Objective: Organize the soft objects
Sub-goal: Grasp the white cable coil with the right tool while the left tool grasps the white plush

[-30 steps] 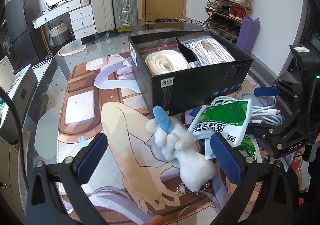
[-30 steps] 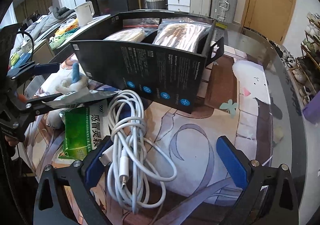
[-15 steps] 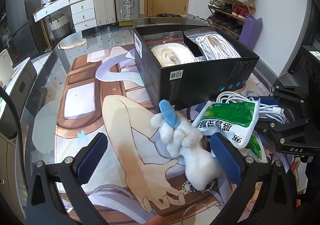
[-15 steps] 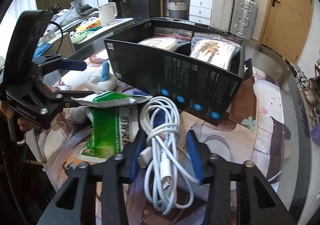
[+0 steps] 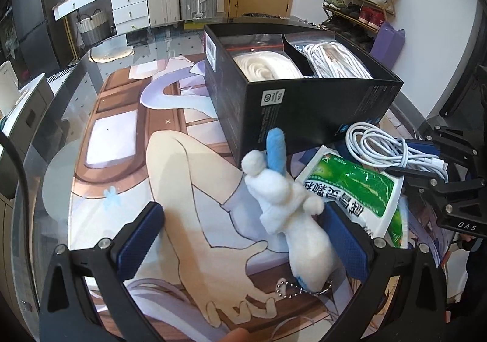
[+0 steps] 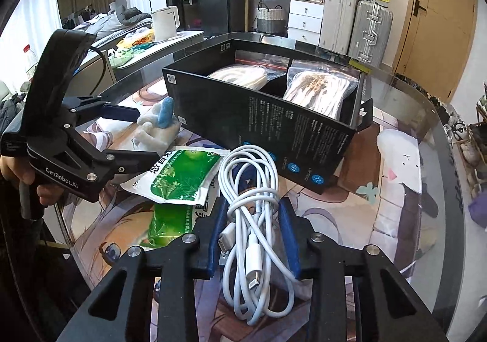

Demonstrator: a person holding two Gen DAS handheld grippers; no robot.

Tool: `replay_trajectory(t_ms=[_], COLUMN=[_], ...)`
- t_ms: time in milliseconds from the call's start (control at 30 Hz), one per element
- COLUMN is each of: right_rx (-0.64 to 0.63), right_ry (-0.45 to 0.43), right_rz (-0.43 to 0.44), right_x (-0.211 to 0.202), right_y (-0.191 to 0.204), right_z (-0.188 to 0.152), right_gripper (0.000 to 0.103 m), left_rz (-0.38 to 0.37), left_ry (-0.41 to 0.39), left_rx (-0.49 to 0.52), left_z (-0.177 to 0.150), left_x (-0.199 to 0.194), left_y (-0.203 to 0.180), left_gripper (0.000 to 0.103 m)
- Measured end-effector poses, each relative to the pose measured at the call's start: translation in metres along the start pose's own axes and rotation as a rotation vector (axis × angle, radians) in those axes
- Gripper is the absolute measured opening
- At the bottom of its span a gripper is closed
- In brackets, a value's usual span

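**Cable clamped, plush between spread fingers**

Our right gripper [image 6: 252,235] clenches the coiled white charging cable [image 6: 252,189] near the black cardboard box [image 6: 274,125]. Our left gripper [image 5: 243,238] is released around the white plush toy [image 5: 292,211]; bare surface [image 5: 106,128] lies left.

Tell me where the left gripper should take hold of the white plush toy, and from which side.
Grip the plush toy across its plump lower body, coming down from above. It lies lengthwise on the mat between the open left gripper pads, body the widest soft part; the thin blue ear and the ball chain at its tail would likely slip.
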State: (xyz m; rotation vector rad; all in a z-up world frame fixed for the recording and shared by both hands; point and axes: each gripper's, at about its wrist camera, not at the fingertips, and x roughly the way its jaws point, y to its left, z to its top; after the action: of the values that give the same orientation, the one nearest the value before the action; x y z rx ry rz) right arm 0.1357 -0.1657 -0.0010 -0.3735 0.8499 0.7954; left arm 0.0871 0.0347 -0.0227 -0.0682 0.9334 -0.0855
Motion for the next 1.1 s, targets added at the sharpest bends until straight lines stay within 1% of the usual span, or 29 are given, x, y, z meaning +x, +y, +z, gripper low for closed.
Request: replay_trajectory(t_ms=[100,200,300,367,400,433,467,500,567,667,900,1100], right_rx=[-0.001,-0.004,-0.007,-0.01,-0.011,-0.012,-0.012,-0.012,-0.012,-0.013,-0.022,-0.028], right_ry=[-0.002,-0.009,-0.017,-0.022,-0.025,-0.028,-0.031,-0.034,-0.042,-0.053,-0.07,-0.104], right_rz=[-0.003,-0.006,-0.006,-0.006,-0.006,-0.005,-0.005,-0.005,-0.005,-0.007,-0.007,-0.005], right_x=[-0.002,-0.006,-0.011,-0.014,-0.016,-0.017,-0.019,-0.019,-0.023,-0.027,-0.034,-0.047], right_y=[-0.002,-0.002,-0.003,-0.003,-0.003,-0.003,-0.003,-0.003,-0.003,-0.003,0.0,0.003], right_z=[0.0,0.001,0.002,0.003,0.003,0.003,0.004,0.004,0.005,0.005,0.006,0.008], right_gripper=[0.035,0.035,0.035,0.035,0.035,0.035,0.035,0.035,0.035,0.035,0.035,0.035], left_rz=[-0.007,-0.014,-0.034,-0.057,-0.074,-0.092,-0.111,-0.125,-0.121,-0.124,-0.129,-0.13], left_ry=[0.002,0.002,-0.005,-0.012,-0.015,-0.017,-0.015,-0.012,-0.02,-0.032,-0.067,-0.118], left_rx=[0.001,0.011,0.032,0.048,0.055,0.058,0.058,0.056,0.058,0.064,0.059,0.048], left_z=[0.0,0.0,0.0,-0.002,-0.002,-0.002,-0.002,-0.001,0.0,0.001,-0.005,-0.002], left_x=[0.0,-0.001,-0.004,-0.007,-0.008,-0.009,-0.01,-0.011,-0.013,-0.019,-0.033,-0.05], left_y=[0.0,-0.002,-0.005,-0.007,-0.008,-0.01,-0.01,-0.01,-0.011,-0.011,-0.007,-0.004], left_gripper=[0.102,0.099,0.088,0.071,0.065,0.051,0.041,0.038,0.032,0.03,0.029,0.029])
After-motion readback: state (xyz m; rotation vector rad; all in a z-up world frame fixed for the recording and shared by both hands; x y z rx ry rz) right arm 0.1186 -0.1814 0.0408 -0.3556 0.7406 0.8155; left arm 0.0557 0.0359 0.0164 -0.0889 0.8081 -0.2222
